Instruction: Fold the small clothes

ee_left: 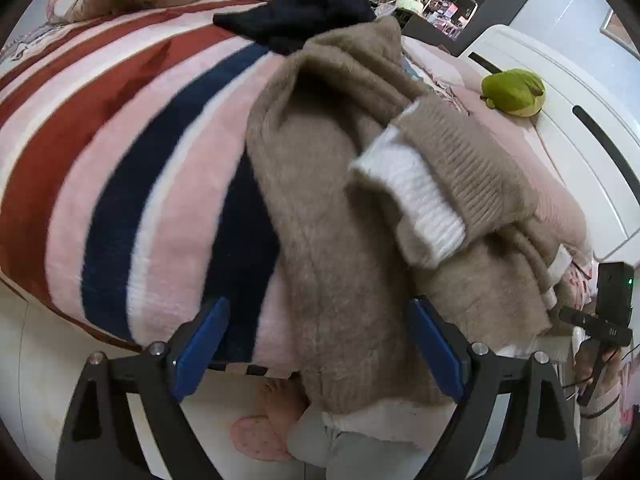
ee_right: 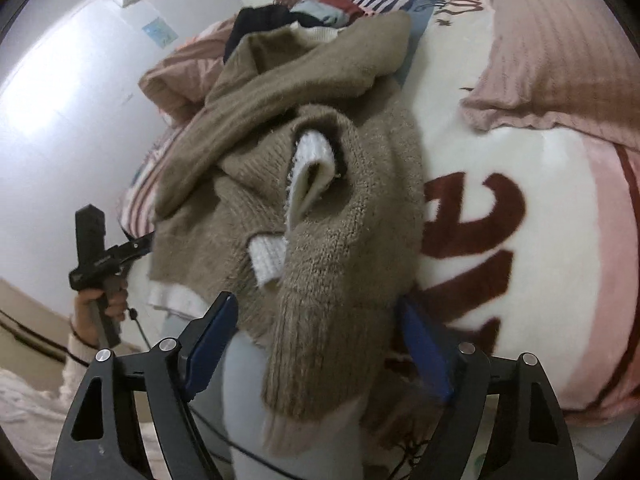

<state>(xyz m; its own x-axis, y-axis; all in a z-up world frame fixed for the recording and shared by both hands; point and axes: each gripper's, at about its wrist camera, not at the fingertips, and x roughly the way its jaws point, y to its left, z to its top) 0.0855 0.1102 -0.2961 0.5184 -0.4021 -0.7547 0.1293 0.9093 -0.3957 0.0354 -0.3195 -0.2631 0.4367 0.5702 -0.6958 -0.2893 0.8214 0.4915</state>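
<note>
The left gripper [ee_left: 318,344] has its jaws open, and the hanging hem of a beige sweater [ee_left: 340,208] passes between the blue pads without being pressed by them. In the right wrist view, the right gripper [ee_right: 318,348] also has its jaws wide apart; a ribbed sleeve end of the sweater [ee_right: 320,264] hangs between the pads, and I cannot tell if they press on it.

The sweater lies crumpled at the edge of a bed, on a striped blanket [ee_left: 120,152] with pink, white, red and navy bands, and part of it hangs over the edge. A white cuff [ee_left: 412,196] sits on top of the pile, at about 2 o'clock from the left gripper.

Farther, at 12 o'clock, a dark garment [ee_left: 304,12] lies behind the sweater. A green soft toy [ee_left: 514,92] rests at 2 o'clock, near the white bed frame [ee_left: 580,92]. In the right wrist view a pink pillow [ee_right: 560,60] lies at 1 o'clock.
</note>
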